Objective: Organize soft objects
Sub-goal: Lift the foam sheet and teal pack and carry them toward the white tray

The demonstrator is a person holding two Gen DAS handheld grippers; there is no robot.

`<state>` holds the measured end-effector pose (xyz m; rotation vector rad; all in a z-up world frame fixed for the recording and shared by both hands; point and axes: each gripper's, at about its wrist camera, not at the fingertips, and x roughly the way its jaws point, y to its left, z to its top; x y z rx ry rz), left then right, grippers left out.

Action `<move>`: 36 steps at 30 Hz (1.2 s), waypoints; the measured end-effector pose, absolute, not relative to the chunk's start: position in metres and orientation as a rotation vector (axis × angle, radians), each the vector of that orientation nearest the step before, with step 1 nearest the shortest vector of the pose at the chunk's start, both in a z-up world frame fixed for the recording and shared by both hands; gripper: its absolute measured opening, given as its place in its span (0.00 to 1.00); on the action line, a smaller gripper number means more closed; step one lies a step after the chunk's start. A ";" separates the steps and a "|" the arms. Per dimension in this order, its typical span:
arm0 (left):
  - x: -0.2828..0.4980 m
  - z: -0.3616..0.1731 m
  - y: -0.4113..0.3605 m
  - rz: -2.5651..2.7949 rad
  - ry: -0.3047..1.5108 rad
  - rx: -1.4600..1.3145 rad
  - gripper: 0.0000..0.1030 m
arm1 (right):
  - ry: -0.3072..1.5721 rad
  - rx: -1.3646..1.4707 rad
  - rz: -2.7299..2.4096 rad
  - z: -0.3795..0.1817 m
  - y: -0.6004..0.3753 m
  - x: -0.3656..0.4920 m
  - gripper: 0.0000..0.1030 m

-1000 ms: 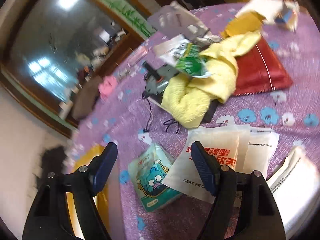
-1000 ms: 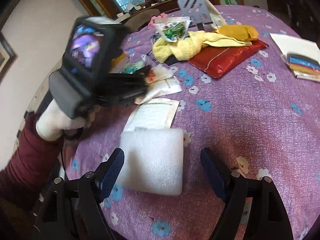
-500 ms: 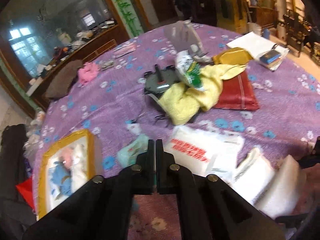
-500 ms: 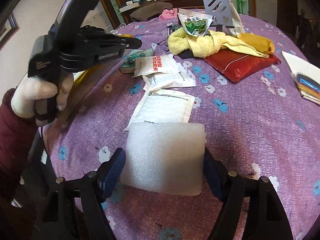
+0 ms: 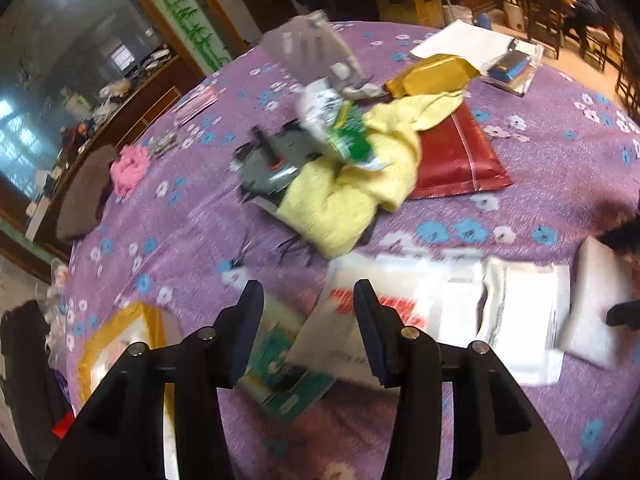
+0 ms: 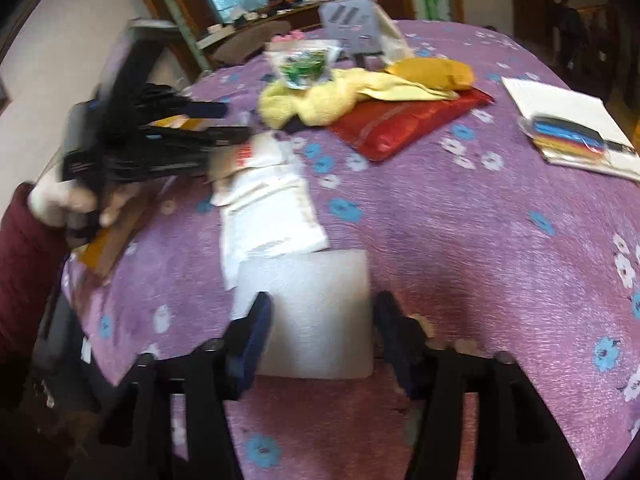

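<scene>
A white foam pad [image 6: 310,312] lies on the purple flowered tablecloth [image 6: 460,240], and my right gripper [image 6: 320,328] is shut on it, one finger on each side. The pad also shows at the right of the left wrist view [image 5: 592,304]. My left gripper [image 5: 308,312] is open and empty above a teal tissue pack [image 5: 280,376] and a white red-lettered pouch [image 5: 352,320]. White padded mailers [image 6: 268,216] lie beyond the pad. The left gripper also shows in the right wrist view [image 6: 224,124].
A yellow towel [image 5: 352,184], a green snack bag [image 5: 344,132], a red pouch [image 5: 452,156] and a yellow pouch [image 5: 432,76] sit mid-table. A yellow box [image 5: 120,344] stands at the left edge. Papers [image 6: 560,120] lie at the right, a pink cloth [image 5: 128,168] far left.
My left gripper was shut half a second ago and has opened above the tissue pack. My right gripper has closed inward on the foam pad.
</scene>
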<state>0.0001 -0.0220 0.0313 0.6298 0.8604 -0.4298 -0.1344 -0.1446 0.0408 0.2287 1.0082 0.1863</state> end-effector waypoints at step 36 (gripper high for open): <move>0.005 0.033 0.034 -0.189 1.029 0.176 0.12 | 0.945 0.173 0.227 0.046 -0.117 -0.142 0.72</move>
